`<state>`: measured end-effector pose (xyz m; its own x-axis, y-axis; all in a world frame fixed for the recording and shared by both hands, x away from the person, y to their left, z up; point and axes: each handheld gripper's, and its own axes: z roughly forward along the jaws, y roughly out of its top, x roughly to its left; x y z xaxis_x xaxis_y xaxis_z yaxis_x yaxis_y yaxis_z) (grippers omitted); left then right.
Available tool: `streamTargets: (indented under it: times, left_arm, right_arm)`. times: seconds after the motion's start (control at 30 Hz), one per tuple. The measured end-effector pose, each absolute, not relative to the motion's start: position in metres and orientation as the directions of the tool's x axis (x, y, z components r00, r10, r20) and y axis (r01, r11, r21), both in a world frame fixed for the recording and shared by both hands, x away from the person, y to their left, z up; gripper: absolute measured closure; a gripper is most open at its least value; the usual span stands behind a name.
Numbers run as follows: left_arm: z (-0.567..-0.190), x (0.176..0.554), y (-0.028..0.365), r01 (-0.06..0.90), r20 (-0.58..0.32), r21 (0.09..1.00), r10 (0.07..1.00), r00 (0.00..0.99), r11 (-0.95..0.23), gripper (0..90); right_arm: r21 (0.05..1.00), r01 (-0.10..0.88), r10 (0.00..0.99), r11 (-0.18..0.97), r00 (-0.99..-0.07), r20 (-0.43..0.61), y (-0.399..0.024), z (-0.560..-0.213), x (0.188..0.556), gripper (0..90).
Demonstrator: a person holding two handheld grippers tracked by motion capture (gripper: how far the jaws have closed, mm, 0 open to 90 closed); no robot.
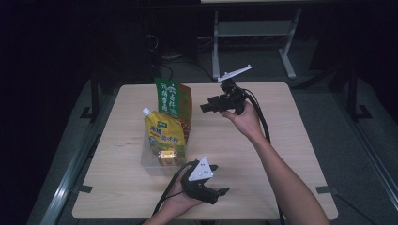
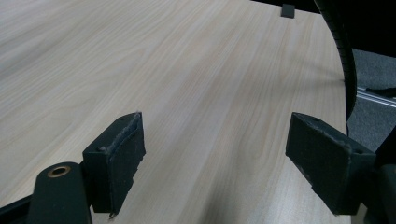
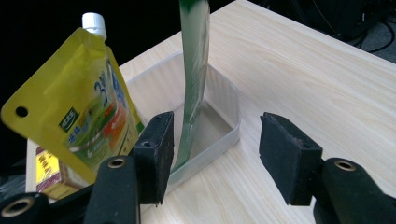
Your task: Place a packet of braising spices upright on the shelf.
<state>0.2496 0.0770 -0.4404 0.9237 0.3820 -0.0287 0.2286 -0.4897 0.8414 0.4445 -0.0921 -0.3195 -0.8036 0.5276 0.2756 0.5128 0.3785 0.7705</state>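
Note:
A clear plastic bin (image 1: 146,161) stands left of the table's middle. In it are a yellow spouted pouch (image 1: 164,133), a green and orange bag (image 1: 171,101) standing behind it, and a small yellow and red box (image 1: 169,157) at the front. My right gripper (image 1: 205,107) hovers just right of the bag, pointing left, open with nothing in it. In the right gripper view the green bag (image 3: 194,70), the pouch (image 3: 79,107), the box (image 3: 49,172) and the bin's wall (image 3: 229,126) lie just beyond the open gripper (image 3: 215,140). My left gripper (image 1: 219,179) is open over bare table (image 2: 187,60).
The light wood table (image 1: 281,140) has open surface to the right of the bin and along the front. A black cable (image 2: 343,51) trails past its right edge. Metal frame legs (image 1: 253,42) stand on the floor behind the table.

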Motion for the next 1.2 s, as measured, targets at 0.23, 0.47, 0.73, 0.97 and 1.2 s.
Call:
streamTargets:
  times: [0.23, 0.47, 0.73, 0.97, 1.2]
  left_arm:
    - [-0.441, 0.249, 0.078, 0.229, -0.029, 0.843, 0.383, 0.923, -0.487, 19.1]
    - [-0.441, 0.249, 0.079, 0.231, -0.032, 0.845, 0.386, 0.922, -0.483, 19.0]
    - [-0.440, 0.250, 0.080, 0.232, -0.032, 0.844, 0.388, 0.921, -0.483, 19.0]
    - [-0.440, 0.249, 0.080, 0.232, -0.031, 0.840, 0.385, 0.923, -0.490, 19.0]
    - [-0.440, 0.249, 0.081, 0.235, -0.034, 0.843, 0.390, 0.920, -0.483, 19.0]
  right_arm:
    - [0.767, 0.514, 0.531, 0.384, -0.802, 0.272, -0.101, -0.318, 0.440, 41.2]
    - [0.756, 0.530, 0.537, 0.384, -0.794, 0.284, -0.114, -0.321, 0.435, 39.4]
    - [0.750, 0.539, 0.540, 0.384, -0.790, 0.291, -0.128, -0.318, 0.430, 38.4]
    - [0.747, 0.548, 0.548, 0.376, -0.782, 0.297, -0.140, -0.320, 0.424, 37.8]
    - [0.741, 0.555, 0.549, 0.378, -0.779, 0.304, -0.152, -0.326, 0.417, 37.3]
